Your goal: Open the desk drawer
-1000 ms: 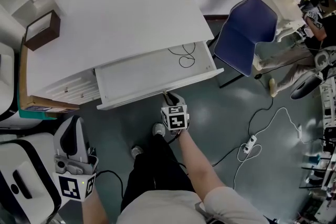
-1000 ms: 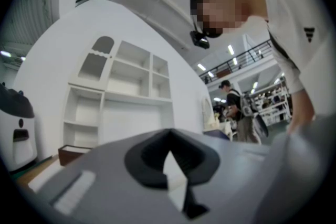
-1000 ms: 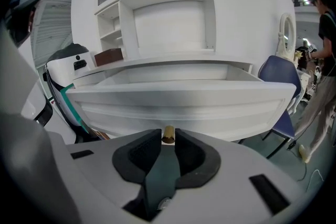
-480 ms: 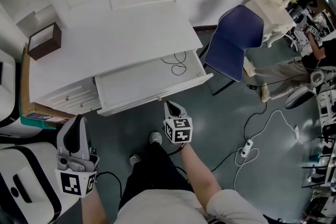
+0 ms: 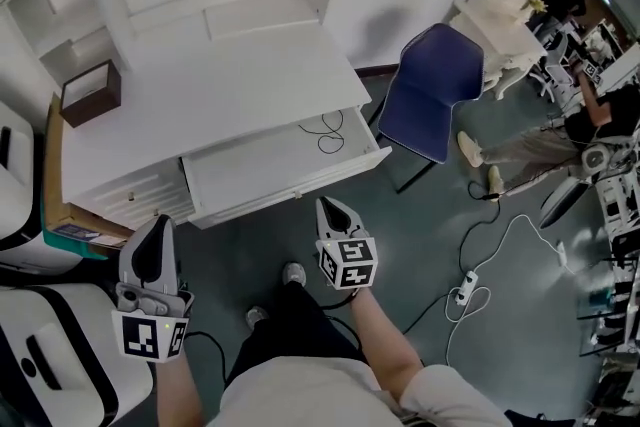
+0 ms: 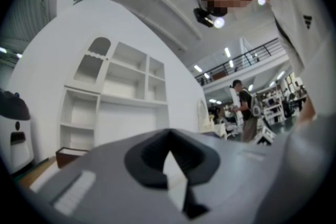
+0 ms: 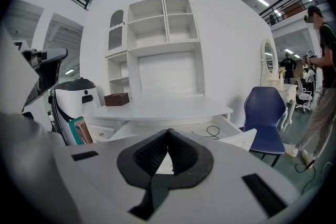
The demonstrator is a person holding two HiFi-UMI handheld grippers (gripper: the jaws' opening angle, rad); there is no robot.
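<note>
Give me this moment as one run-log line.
drawer: open, black cable inside | right gripper: shut, empty, off drawer front | left gripper: shut, empty

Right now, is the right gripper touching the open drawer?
Apart. The head view shows a strip of floor between the right gripper and the drawer front.

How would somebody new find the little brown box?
Look at the big white desk. At its left end sits the brown box. It is the only dark thing on the top; the black cable lies inside the open drawer.
</note>
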